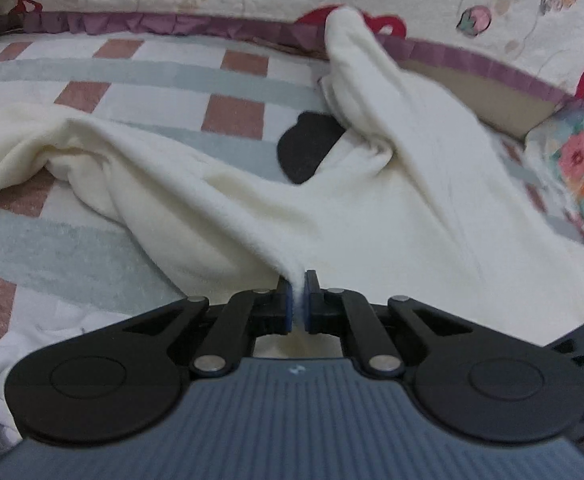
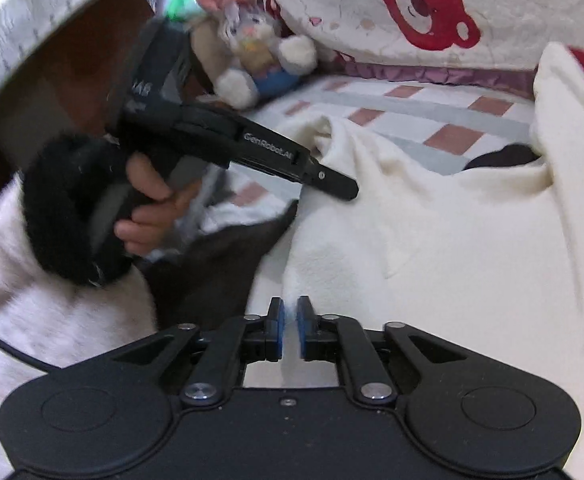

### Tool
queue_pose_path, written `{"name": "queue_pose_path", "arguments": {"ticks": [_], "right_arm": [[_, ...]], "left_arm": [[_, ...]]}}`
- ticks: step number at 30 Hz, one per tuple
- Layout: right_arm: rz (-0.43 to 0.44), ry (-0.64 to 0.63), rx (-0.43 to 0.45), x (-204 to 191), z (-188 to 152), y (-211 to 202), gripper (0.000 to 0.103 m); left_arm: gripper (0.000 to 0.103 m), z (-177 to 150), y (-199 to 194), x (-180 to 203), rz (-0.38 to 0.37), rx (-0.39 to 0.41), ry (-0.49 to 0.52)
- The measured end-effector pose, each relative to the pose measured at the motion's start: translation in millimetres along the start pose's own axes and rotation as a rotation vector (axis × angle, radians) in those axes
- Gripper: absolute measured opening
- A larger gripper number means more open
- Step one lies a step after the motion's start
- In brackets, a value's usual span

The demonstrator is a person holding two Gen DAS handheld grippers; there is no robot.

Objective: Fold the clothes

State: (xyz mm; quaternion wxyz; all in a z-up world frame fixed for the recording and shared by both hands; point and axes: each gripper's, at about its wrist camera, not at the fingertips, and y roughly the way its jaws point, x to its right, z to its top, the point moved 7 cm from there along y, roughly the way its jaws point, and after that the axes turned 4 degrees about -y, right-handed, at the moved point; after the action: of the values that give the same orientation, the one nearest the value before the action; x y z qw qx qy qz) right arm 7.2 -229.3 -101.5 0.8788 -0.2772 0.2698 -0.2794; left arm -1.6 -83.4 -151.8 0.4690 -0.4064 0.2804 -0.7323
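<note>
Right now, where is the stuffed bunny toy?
In the right wrist view the stuffed bunny toy sits upper left of centre on the checked bedsheet, against the bear-print quilt, just beyond the left claw.

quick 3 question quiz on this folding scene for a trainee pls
1. True or false: the left gripper is shut on the cream garment.
2. What toy sits at the far edge of the checked bed cover? A) plush rabbit B) ball C) toy car
3. Fill in: the quilt behind the bed is printed with red ____.

Key
1. True: a fold of fabric is pinched between its pads.
2. A: the plush rabbit.
3. Bears.
</note>
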Motion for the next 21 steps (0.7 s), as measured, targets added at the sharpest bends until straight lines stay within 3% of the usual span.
{"name": "queue_pose_path", "arguments": {"ticks": [1, 3, 11, 12, 13, 14, 18, 21], "right_arm": [[-0.028, -0.023, -0.008, -2.5, 1.9, 0.7, 0.02], [-0.093, -0.055, -0.012, -6.5, 6.5, 2.2, 0.051], [-0.148, -0.109, -0.076, -2.3, 2.6, 40.5, 0.053], [-0.14, -0.104, -0.087, -0.7, 1.8, 46.3, 0.039], [-0.131, -0.099, -0.098, 0.8, 1.0, 52.0, 0.019], [-0.114, -0.091, -0.108, 2.4, 0.3, 55.7, 0.009], [-0.073, -0.129, -0.06, -9.5, 0.4, 38.2, 0.008], [0.062, -0.017, 0.043, -24.5, 13.8, 0.1, 0.008]], "left_arm": [[0.004, 0.0, 2.2, -1.9, -0.003, -0.011, -0.013], [0.004, 0.1, 6.3, -7.2, -0.012, -0.03, -0.049], [0.004, -2.4, 20.1, -15.9, -0.065, -0.09, -0.151], [0.004, -3.0, 20.0, -16.0, -0.069, -0.092, -0.154], [0.004, -3.5, 19.1, -15.8, -0.072, -0.091, -0.155], [0.004, -3.8, 18.1, -16.1, -0.077, -0.091, -0.157], [0.007, -0.8, 11.3, -23.9, -0.096, -0.081, -0.197], [0.023, 11.4, -19.9, -35.1, -0.068, 0.024, -0.201]]}}
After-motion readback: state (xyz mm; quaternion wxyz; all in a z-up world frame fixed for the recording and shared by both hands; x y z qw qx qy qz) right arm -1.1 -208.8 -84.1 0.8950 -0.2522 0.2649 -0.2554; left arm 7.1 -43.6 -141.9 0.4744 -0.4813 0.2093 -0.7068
